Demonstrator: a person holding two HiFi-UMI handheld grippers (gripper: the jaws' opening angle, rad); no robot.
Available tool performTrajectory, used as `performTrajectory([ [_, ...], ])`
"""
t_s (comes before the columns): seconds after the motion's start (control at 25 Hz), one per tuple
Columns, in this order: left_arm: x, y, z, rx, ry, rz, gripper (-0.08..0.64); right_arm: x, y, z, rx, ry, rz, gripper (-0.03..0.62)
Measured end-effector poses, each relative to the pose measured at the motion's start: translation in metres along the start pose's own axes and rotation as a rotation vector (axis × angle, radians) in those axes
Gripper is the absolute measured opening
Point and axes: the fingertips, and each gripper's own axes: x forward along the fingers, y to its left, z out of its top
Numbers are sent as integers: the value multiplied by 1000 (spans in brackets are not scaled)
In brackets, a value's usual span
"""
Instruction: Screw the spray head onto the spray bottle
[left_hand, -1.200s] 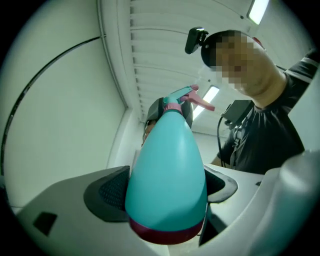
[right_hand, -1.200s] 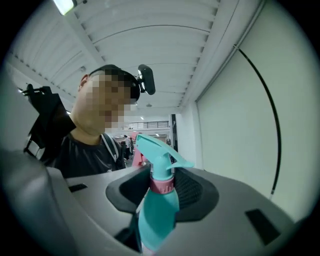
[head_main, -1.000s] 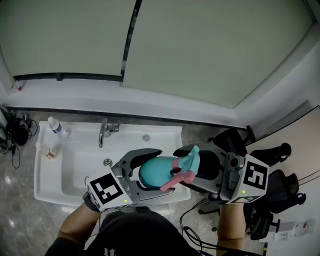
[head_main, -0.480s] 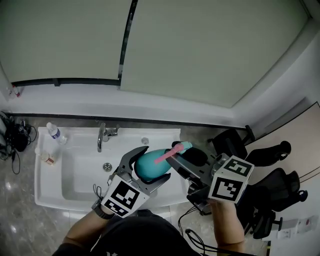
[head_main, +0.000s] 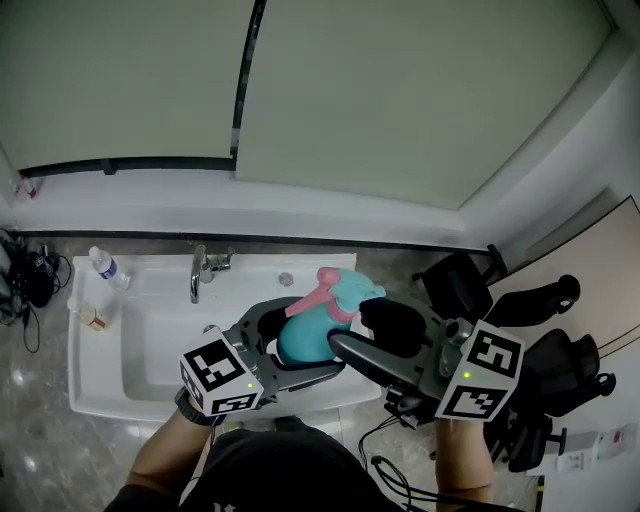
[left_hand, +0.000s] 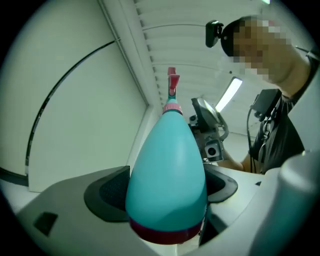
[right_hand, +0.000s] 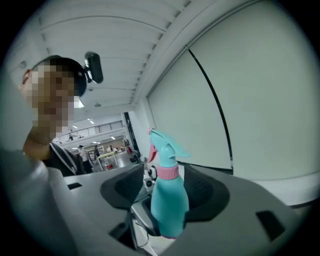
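A teal spray bottle (head_main: 305, 340) with its teal-and-pink spray head (head_main: 335, 292) on the neck hangs above the sink's front edge. My left gripper (head_main: 312, 342) is shut on the bottle's wide body (left_hand: 167, 175), whose pink-collared head (left_hand: 172, 85) points away from that camera. My right gripper (head_main: 350, 325) comes in from the right. The bottle's upper part (right_hand: 169, 200) and its head (right_hand: 165, 145) stand between the right jaws with a gap on each side. Those jaws have just been opening and do not press on the head.
Below is a white sink (head_main: 100, 380) with a chrome faucet (head_main: 200, 270), a small water bottle (head_main: 103, 265) and a little jar (head_main: 92, 318) on its left rim. Black office chairs (head_main: 560, 350) stand at the right, cables (head_main: 30, 280) at the far left.
The right jaws have spread off the spray head and the right gripper has rolled. The head's pink trigger now points left instead of up-right. Both grippers sank slightly.
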Motion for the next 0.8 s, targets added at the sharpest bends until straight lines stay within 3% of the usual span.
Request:
performTrajectory([
  [0.24, -9, -38, 21, 0, -65, -250, 419, -52, 17, 30, 28, -239, 410, 225],
  [0.36, -14, -62, 30, -26, -92, -423, 419, -68, 32, 45, -49, -344, 663, 242],
  [0.48, -22, -89, 36, -74, -113, -608, 419, -67, 53, 53, -111, -371, 887, 261],
  [0.56, -16, -104, 40, -81, -110, -670, 419, -59, 60, 54, -115, -323, 958, 284],
  [0.68, -4, -109, 41, -62, -100, -649, 419, -48, 83, 33, -186, -185, 1018, 301],
  [0.72, -6, -107, 39, -52, -96, -628, 419, -43, 91, 25, -219, -160, 1004, 304],
  [0.8, -13, -100, 33, -28, -88, -573, 419, -29, 100, 19, -260, -147, 885, 310],
])
